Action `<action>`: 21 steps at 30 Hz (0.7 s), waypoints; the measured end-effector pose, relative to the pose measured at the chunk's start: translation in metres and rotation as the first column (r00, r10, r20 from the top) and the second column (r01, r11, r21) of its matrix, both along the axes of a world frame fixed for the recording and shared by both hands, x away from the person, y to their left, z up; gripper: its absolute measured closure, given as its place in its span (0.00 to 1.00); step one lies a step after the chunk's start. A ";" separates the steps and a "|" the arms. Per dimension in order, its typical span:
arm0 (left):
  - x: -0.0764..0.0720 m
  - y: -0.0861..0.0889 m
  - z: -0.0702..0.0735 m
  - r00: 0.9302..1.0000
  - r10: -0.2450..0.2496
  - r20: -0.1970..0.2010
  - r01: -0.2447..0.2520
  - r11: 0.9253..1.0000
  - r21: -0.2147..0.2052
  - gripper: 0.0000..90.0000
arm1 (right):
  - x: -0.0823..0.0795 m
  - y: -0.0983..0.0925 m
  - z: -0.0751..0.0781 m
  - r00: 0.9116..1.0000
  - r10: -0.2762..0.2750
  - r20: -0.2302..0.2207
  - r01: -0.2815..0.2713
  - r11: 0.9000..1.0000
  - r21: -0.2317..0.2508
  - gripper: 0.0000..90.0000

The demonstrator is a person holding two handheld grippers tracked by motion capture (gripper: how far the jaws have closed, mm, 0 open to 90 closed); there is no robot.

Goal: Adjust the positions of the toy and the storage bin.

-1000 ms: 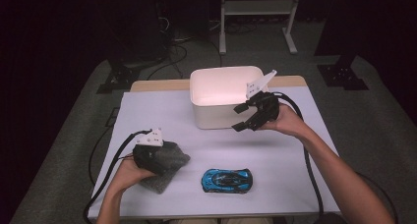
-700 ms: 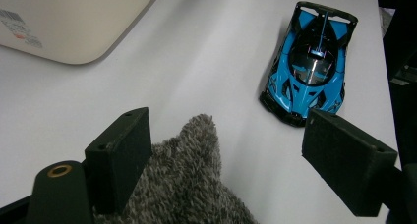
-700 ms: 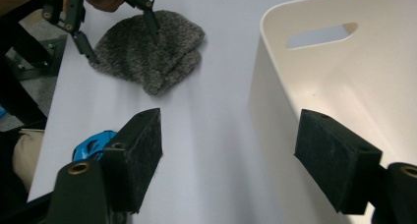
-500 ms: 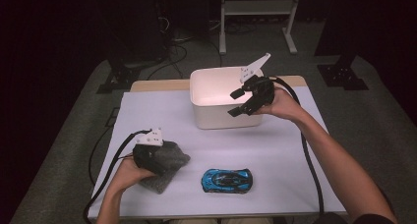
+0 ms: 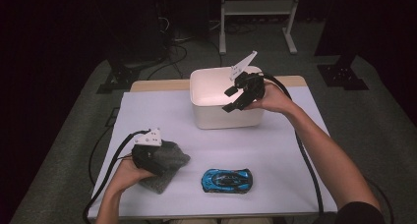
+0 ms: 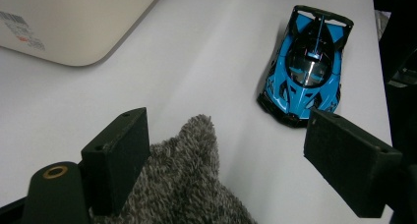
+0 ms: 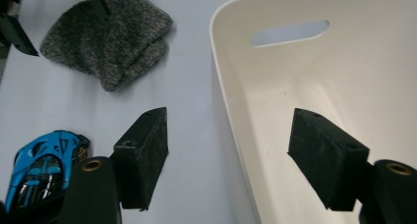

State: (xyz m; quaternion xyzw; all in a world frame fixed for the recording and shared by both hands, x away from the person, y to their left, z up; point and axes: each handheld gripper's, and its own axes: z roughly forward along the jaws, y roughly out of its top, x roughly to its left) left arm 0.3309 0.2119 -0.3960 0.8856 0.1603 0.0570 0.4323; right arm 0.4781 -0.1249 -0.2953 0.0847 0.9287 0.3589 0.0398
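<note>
Two hand-held tools work over a white desk (image 5: pixel 275 150) in the high view. The left tool (image 5: pixel 164 160) rests on a grey knitted hat (image 5: pixel 167 172) at the desk's near left corner, held by the person's left hand (image 5: pixel 129 172). A blue toy sports car (image 5: pixel 227 180) sits just to the right of the hat, apart from it. The right tool (image 5: pixel 232 99) hovers over the near right rim of a white plastic bin (image 5: pixel 216 118) at the far middle of the desk, its jaws parted with nothing between them. From the left gripper view, the left tool (image 6: pixel 236 150) has its jaws spread wide and released; the hat (image 6: pixel 192 184) lies between them with its edge against the left jaw, and the pads do not press it. The car (image 6: pixel 305 71) lies beyond the jaws on the right, and a corner of the bin (image 6: pixel 74 22) shows at the top left. From the right gripper view, the right tool (image 7: pixel 236 160) straddles the bin's wall (image 7: pixel 223 111) with jaws that have just been closing a little yet remain apart and grip nothing; one jaw is outside over the desk, the other inside the bin. The hat (image 7: pixel 108 37) lies at the top left, the car (image 7: pixel 42 170) at the bottom left.
</note>
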 end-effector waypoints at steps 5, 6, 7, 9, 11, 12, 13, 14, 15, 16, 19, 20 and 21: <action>0.000 0.001 -0.001 1.000 0.004 -0.005 -0.004 1.000 -0.003 0.19 | 0.006 0.001 -0.010 1.000 -0.011 0.000 0.011 0.999 -0.038 0.39; 0.000 0.002 -0.001 1.000 0.005 -0.007 -0.005 1.000 -0.003 0.19 | 0.007 0.001 -0.012 1.000 -0.007 0.001 0.007 0.999 -0.040 0.40; -0.001 0.002 -0.001 1.000 0.006 -0.005 -0.006 1.000 -0.004 0.18 | 0.007 0.002 -0.013 1.000 -0.009 0.004 0.009 0.999 -0.043 0.43; -0.001 0.002 0.000 1.000 0.004 -0.002 -0.004 1.000 -0.003 0.19 | 0.008 0.004 -0.014 1.000 -0.005 0.010 0.005 0.999 -0.047 0.48; -0.001 0.003 0.000 1.000 0.005 -0.002 -0.005 1.000 -0.005 0.19 | 0.009 0.005 -0.016 1.000 0.001 0.012 0.000 0.998 -0.060 0.53; -0.001 0.003 0.000 1.000 0.004 -0.002 -0.004 1.000 -0.004 0.19 | 0.010 0.006 -0.018 1.000 -0.001 0.010 0.001 0.998 -0.069 0.56; -0.001 0.003 0.000 1.000 0.005 -0.004 -0.005 1.000 -0.002 0.19 | 0.010 0.006 -0.019 1.000 0.002 0.009 -0.001 0.997 -0.074 0.59; -0.001 0.003 -0.001 1.000 0.005 -0.005 -0.005 1.000 -0.001 0.19 | 0.011 0.006 -0.021 1.000 0.002 0.007 -0.001 0.997 -0.082 0.60; -0.001 0.003 -0.001 1.000 0.005 -0.009 -0.005 1.000 0.000 0.19 | 0.011 0.006 -0.022 1.000 0.003 0.006 -0.002 0.996 -0.086 0.62; -0.001 0.003 -0.002 1.000 0.007 -0.012 -0.007 1.000 0.000 0.19 | 0.012 0.007 -0.022 1.000 0.007 0.004 -0.006 0.996 -0.090 0.66; -0.001 0.004 -0.001 1.000 0.009 -0.011 -0.009 1.000 -0.003 0.19 | 0.012 0.008 -0.024 1.000 0.021 -0.002 -0.021 0.995 -0.101 0.75; -0.001 0.005 -0.001 1.000 0.010 -0.011 -0.010 1.000 -0.005 0.18 | 0.012 0.008 -0.025 1.000 0.029 0.002 -0.029 0.994 -0.104 0.79; -0.001 0.005 -0.001 1.000 0.010 -0.010 -0.010 1.000 -0.005 0.18 | 0.012 0.008 -0.025 1.000 0.031 0.000 -0.031 0.994 -0.107 0.82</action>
